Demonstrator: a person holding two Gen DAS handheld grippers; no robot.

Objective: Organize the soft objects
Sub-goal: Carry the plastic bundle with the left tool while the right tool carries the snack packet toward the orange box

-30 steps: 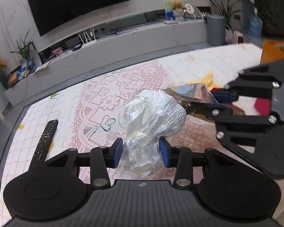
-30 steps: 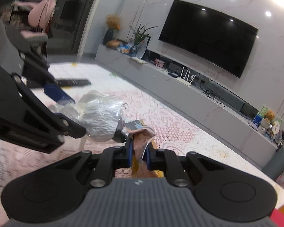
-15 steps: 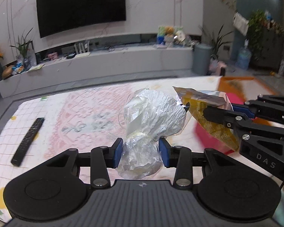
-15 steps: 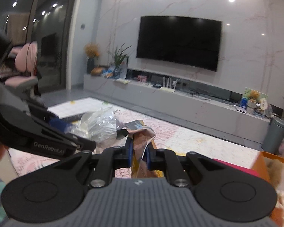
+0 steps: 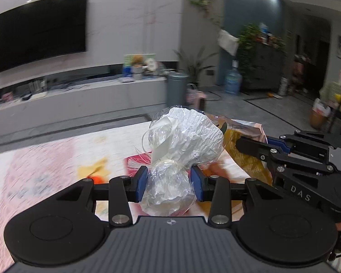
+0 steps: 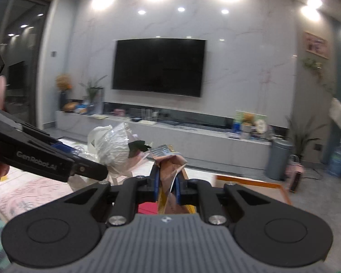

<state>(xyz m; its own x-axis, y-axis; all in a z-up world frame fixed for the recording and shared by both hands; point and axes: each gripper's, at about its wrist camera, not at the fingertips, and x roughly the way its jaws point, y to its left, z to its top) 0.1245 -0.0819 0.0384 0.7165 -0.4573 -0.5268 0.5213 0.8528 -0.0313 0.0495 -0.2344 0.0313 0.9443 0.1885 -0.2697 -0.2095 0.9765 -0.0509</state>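
Note:
A bundle wrapped in crinkled white paper and clear cellophane (image 5: 188,141), tied with a pale ribbon, sits between the blue pads of my left gripper (image 5: 169,182), which is shut on its neck below the knot. It is lifted above the mat. To its right, my right gripper (image 5: 250,144) is shut on a yellow and silver foil snack bag (image 5: 245,159). In the right wrist view the bag's crumpled top (image 6: 168,166) is pinched between the blue pads of the right gripper (image 6: 167,182). The bundle (image 6: 111,145) and left gripper (image 6: 88,170) hang to its left.
A pink lace mat (image 5: 34,170) lies below, with blurred yellow and red items on it. An orange box rim (image 6: 250,180) and a red item (image 6: 147,208) lie under the right gripper. Behind are a TV (image 6: 159,66), long console (image 5: 79,95), grey bin (image 6: 279,159) and water bottle (image 5: 233,82).
Both grippers have risen and swung right together, each keeping its load. The remote and most of the mat have left the left view; the bin and plants have come in.

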